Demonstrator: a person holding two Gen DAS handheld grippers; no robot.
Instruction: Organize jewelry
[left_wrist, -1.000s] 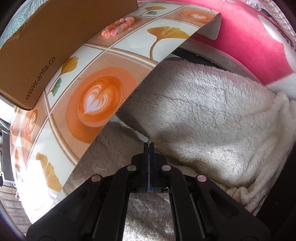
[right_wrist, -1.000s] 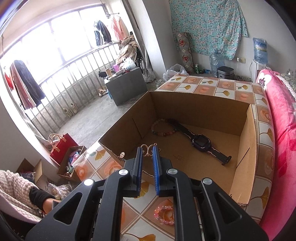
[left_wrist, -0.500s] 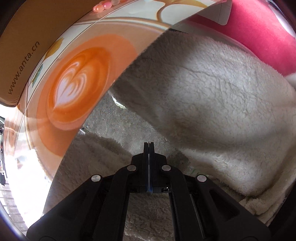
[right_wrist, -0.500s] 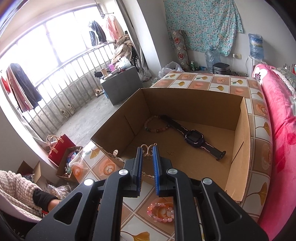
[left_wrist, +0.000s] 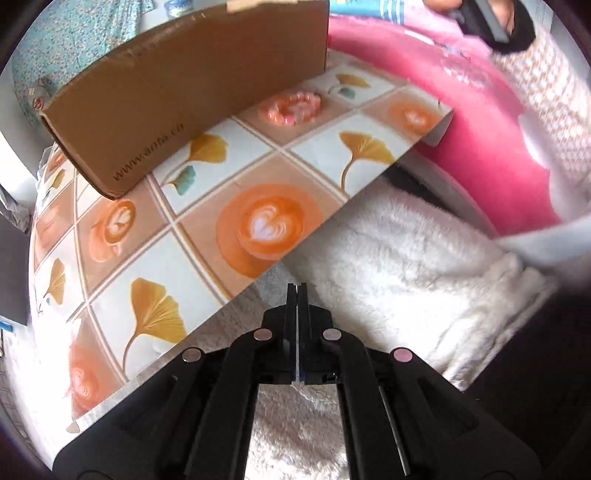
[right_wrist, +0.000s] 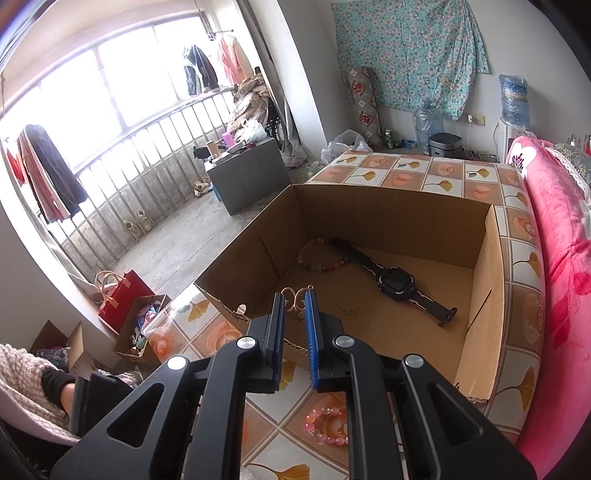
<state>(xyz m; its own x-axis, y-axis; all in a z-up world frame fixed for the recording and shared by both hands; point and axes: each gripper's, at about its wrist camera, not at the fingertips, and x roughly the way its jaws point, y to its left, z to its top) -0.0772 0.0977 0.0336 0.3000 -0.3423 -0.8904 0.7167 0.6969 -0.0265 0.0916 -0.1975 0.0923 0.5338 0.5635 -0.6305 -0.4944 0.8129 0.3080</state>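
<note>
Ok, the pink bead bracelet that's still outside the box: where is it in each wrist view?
Left wrist: pink bead bracelet lies on the tablecloth, upper middle, right by the cardboard box wall.
Right wrist: bracelet at the bottom, partly hidden behind the right gripper, in front of the box.
Shared landmark: the cardboard box.

This is a lived-in home, a bedroom or sitting room. Clothes (right_wrist: 44, 173) hang by a wide barred window (right_wrist: 122, 110) at far left, a flowered cloth (right_wrist: 410, 51) covers the far wall, and water jugs (right_wrist: 428, 122) stand beside a small cooker (right_wrist: 445, 143) on the floor. A pink fleece blanket (right_wrist: 554, 258) lies along the right of a table with a ginkgo-patterned cover (right_wrist: 402, 171).
</note>
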